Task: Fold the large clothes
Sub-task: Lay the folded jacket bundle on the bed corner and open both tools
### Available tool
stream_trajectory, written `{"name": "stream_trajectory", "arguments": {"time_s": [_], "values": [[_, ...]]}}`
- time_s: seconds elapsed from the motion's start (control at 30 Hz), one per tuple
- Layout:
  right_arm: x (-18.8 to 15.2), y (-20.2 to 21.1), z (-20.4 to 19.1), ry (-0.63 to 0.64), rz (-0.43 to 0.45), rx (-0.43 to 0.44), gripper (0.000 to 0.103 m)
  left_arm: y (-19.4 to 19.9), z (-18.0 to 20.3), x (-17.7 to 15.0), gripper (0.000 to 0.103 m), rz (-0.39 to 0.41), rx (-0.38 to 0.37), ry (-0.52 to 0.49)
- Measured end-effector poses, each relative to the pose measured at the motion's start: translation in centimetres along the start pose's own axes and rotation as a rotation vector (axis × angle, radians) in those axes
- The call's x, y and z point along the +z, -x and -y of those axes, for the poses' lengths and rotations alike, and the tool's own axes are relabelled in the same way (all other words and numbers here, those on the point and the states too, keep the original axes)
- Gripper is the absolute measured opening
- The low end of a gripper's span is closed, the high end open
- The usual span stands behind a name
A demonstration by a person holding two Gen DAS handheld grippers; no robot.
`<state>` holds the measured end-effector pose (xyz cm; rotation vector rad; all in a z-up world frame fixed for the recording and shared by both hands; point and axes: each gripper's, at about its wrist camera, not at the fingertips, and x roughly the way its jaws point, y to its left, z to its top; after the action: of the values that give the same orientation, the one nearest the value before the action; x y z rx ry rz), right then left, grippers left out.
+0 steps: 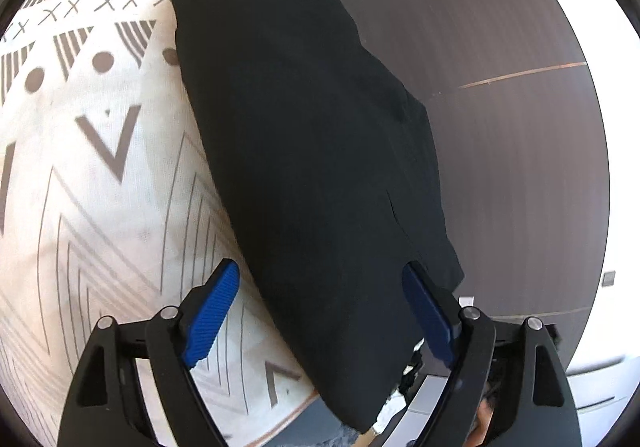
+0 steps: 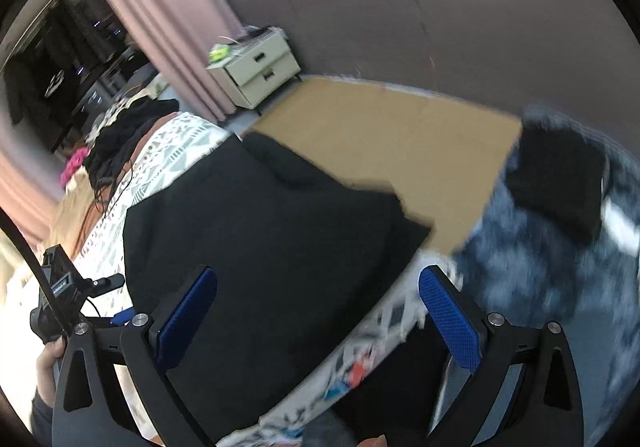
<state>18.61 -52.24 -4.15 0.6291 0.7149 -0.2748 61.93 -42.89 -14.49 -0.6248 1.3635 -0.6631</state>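
- Black garment (image 1: pixel 304 151): lies folded into a long, narrow panel along the edge of the bed (image 1: pixel 92 151), on the patterned bedcover; one long side follows the bed edge and slightly overhangs it toward the dark floor (image 1: pixel 500 47).
- In the right wrist view, same black garment (image 2: pixel 256 239) spread flat across the bed corner nearest the camera, with patterned cover showing on both sides of it.
- Left gripper (image 1: pixel 320 311): released, jaws wide apart, straddling the near end of the garment with no pad pressing on cloth.
- Right gripper (image 2: pixel 316 319): released, jaws fully spread above the garment, nothing held.
- Handling, judged from appearance: soft, limp fabric, light, not fragile; matte weave likely gives the ribbed blue pads (image 1: pixel 212 315) good friction, so slipping looks unlikely.
- Stacked layers probably shift against each other; pinch through the full thickness, otherwise only the top layer lifts.
- Recommended hold: near end corners of the panel, one gripper per corner, close to the hem.
- Carry both corners level toward the far end to halve the length; keep tension even to avoid sagging in the middle.
- Overhanging side: draw back onto the bed first, since it may drag the fold off the edge.
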Motion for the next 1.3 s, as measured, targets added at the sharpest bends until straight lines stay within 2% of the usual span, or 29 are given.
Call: {"name": "stream_trajectory", "arguments": {"time_s": [0.07,0.13,0.27,0.3,0.33,0.4,0.47,0.5,0.53,0.6,0.7,0.8,0.9,1.0,1.1,1.23,1.3], "values": [[-0.2,-0.2,0.3,-0.064,-0.021,0.012,0.101,0.9,0.3,-0.9,0.084,0.024,0.023,-0.024],[-0.7,-0.3,0.9,-0.122,-0.023,0.059,0.101,1.5,0.6,-1.5,0.084,0.032,0.051,-0.072],[-0.6,-0.8,0.5,-0.139,-0.012,0.138,0.101,2.1,1.4,-3.1,0.084,0.029,0.093,-0.147],[-0.4,-1.0,0.1,-0.135,-0.019,0.157,0.095,2.2,1.6,-3.5,0.084,0.033,0.094,-0.159],[-0.5,-1.2,0.3,-0.135,-0.025,0.166,0.073,2.0,1.5,-3.5,0.083,0.034,0.094,-0.168],[-0.3,-1.7,0.1,-0.137,-0.048,0.145,0.046,1.6,1.5,-3.7,0.077,0.026,0.094,-0.179],[-0.1,-2.7,-0.2,-0.127,-0.062,0.113,0.038,0.4,1.9,-3.2,0.066,0.004,0.092,-0.178],[0.4,-3.0,-0.4,-0.114,-0.065,0.097,0.021,0.0,2.0,-2.9,0.062,-0.002,0.087,-0.178],[0.7,-3.1,-0.6,-0.105,-0.061,0.074,0.013,-0.4,2.0,-2.7,0.056,-0.004,0.081,-0.182],[1.5,-2.5,-0.6,-0.092,-0.033,0.078,0.003,-1.2,2.2,-2.0,0.056,0.002,0.065,-0.192],[2.0,-1.5,-0.7,-0.073,0.011,0.058,0.0,-2.2,3.0,-0.9,0.056,0.014,0.054,-0.209],[2.6,-0.7,0.9,-0.108,0.049,-0.003,0.0,-3.3,4.0,-0.2,0.056,0.01,0.051,-0.214],[3.2,-0.4,3.0,-0.157,0.043,-0.008,0.0,-4.1,4.9,0.0,0.056,0.006,0.077,-0.244],[2.9,0.4,3.2,-0.175,0.038,0.047,0.0,-4.8,5.6,-0.2,0.056,-0.004,0.111,-0.268],[2.0,0.6,3.5,-0.185,0.013,0.091,0.0,-4.8,5.8,-0.4,0.056,-0.013,0.112,-0.254],[0.8,1.0,2.6,-0.127,0.006,0.017,0.0,-3.8,5.5,-1.0,0.056,-0.015,0.1,-0.234],[0.5,1.6,1.5,-0.089,0.006,0.008,0.0,-2.6,5.3,-1.6,0.064,-0.005,0.102,-0.232]]}}
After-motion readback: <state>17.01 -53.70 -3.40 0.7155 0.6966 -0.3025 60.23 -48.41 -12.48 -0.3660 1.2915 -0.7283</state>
